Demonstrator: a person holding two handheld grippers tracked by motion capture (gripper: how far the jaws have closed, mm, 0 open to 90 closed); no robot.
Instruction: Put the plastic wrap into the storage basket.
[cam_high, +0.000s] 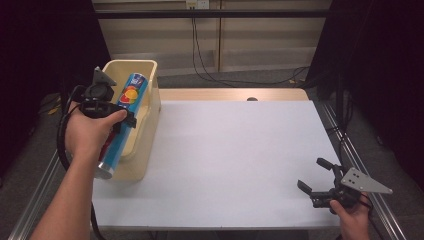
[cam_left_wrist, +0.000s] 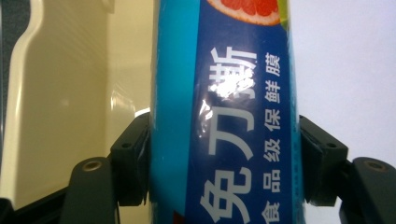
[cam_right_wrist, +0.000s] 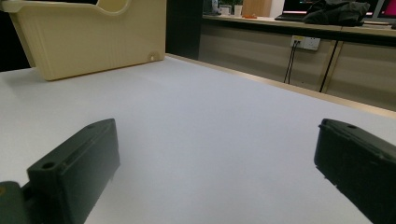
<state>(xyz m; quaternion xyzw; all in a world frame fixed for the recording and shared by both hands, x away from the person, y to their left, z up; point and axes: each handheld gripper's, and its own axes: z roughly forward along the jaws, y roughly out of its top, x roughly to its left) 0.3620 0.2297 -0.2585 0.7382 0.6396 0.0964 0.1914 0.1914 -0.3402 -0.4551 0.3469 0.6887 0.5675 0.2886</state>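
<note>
A long blue tube (cam_high: 123, 117) with fruit pictures and white print lies slanted over the cream plastic bin (cam_high: 150, 107) at the table's left edge. My left gripper (cam_high: 123, 118) is shut on the tube (cam_left_wrist: 224, 116) around its middle, one jaw on each side. The tube's upper end points into the bin and its silver lower end hangs near the bin's front rim. My right gripper (cam_high: 315, 174) rests low over the white table (cam_high: 225, 160) at the front right, open, with nothing between its jaws (cam_right_wrist: 215, 168).
The cream bin (cam_right_wrist: 88, 37) stands far off in the right gripper view. A wooden strip runs along the table's far edge (cam_high: 230, 94). Cables hang by the back wall. Metal rails border both sides of the table.
</note>
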